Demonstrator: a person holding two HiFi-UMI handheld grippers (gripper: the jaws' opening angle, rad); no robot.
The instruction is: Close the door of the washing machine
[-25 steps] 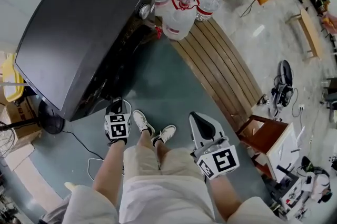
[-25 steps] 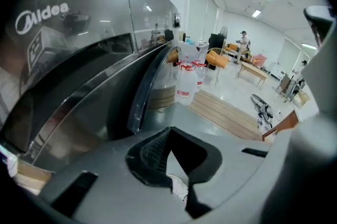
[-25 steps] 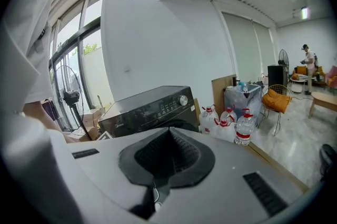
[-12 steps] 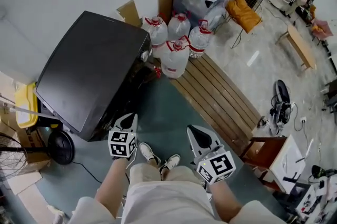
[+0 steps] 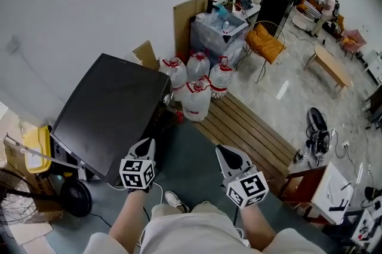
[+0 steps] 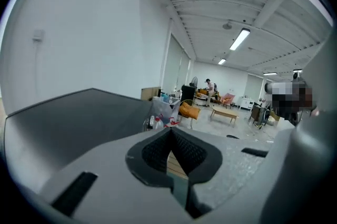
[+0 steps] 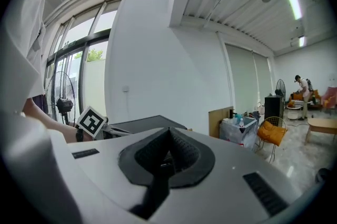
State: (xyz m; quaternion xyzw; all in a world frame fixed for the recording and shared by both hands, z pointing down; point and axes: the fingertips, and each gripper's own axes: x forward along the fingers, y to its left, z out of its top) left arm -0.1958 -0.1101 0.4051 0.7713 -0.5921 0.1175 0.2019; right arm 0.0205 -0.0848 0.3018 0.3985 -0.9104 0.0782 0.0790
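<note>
The washing machine (image 5: 113,106) is a black box by the white wall, seen from above at the left of the head view; its front faces the teal floor, and I cannot make out the door. My left gripper (image 5: 146,143) hangs just off its near corner, jaws shut and empty. The right gripper (image 5: 224,151) hovers over the floor further right, shut on nothing. In the left gripper view the shut tips (image 6: 171,130) point past the machine's dark top (image 6: 79,112). From the right gripper (image 7: 169,130), that top (image 7: 142,124) lies behind the left marker cube (image 7: 91,122).
Several big water jugs (image 5: 194,88) stand at the machine's far corner, beside a wooden slatted platform (image 5: 250,127). Behind them are cardboard and a plastic box (image 5: 218,28). A fan (image 5: 74,196) and a yellow item (image 5: 36,148) sit left; a brown stool (image 5: 304,178) right.
Both grippers have risen, the left one more, and the view has lifted and pulled back: the machine looks smaller and the wall and far room have come into sight. Both jaws stayed shut.
</note>
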